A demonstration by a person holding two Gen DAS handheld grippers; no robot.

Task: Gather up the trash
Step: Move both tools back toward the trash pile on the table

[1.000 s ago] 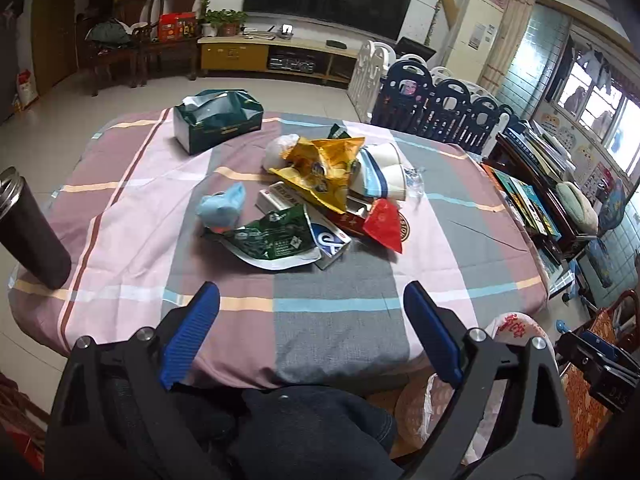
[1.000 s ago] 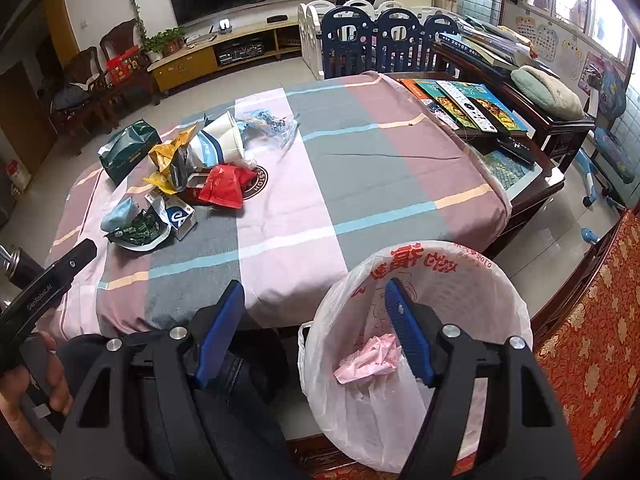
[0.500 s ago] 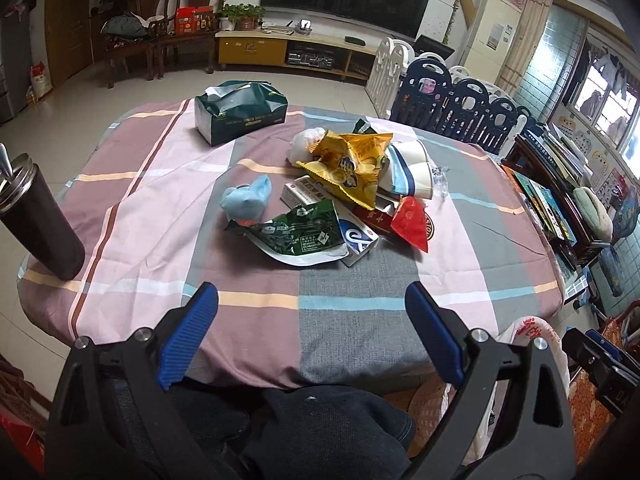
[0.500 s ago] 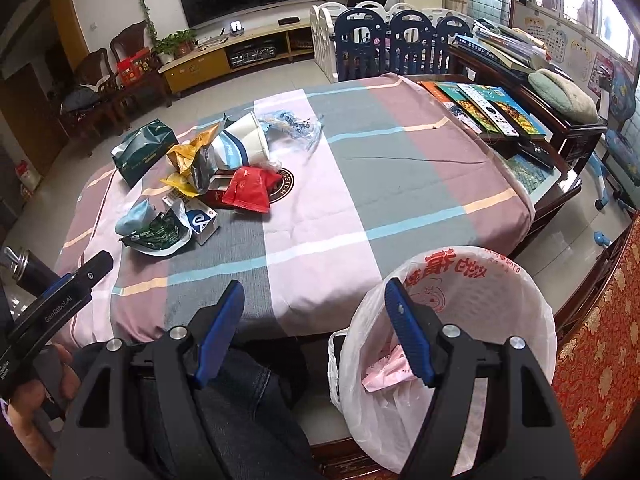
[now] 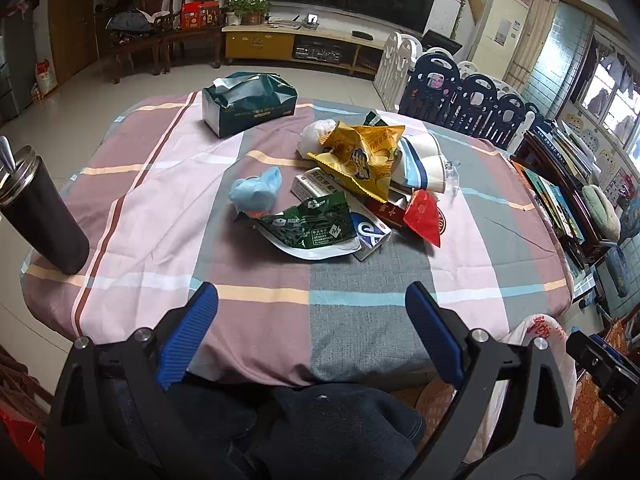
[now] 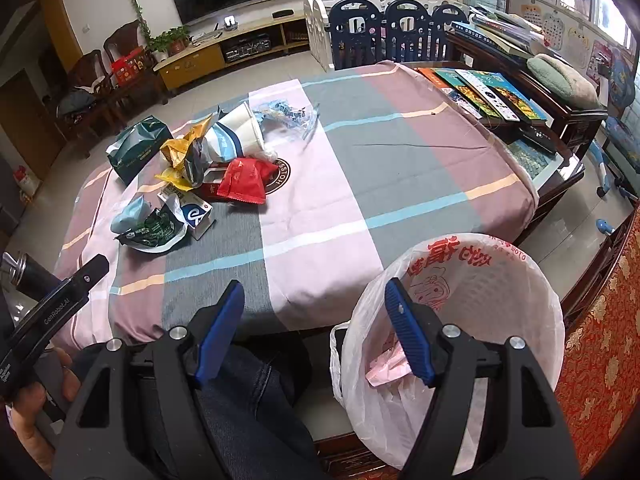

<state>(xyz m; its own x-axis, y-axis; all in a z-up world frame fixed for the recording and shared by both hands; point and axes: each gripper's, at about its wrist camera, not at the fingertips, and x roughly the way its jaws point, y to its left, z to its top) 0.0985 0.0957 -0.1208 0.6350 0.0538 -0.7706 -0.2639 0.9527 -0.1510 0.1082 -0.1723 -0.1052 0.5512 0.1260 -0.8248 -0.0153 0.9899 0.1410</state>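
A heap of trash lies mid-table: a yellow chip bag, a green wrapper, a crumpled blue mask, a red packet, small boxes and a paper cup. My left gripper hangs open over the table's near edge, short of the pile, with nothing between its fingers. My right gripper is open and empty between the table edge and a bin lined with a white bag. A pink scrap lies inside the bin.
A green tissue box stands behind the pile and a dark steel tumbler at the table's left edge. Books cover a side table to the right. The person's dark trousers fill the space under both grippers.
The left wrist view has tipped slightly, so the pile sits lower and nearer in it. In the right wrist view the bin has shifted right. Both grippers stay open.
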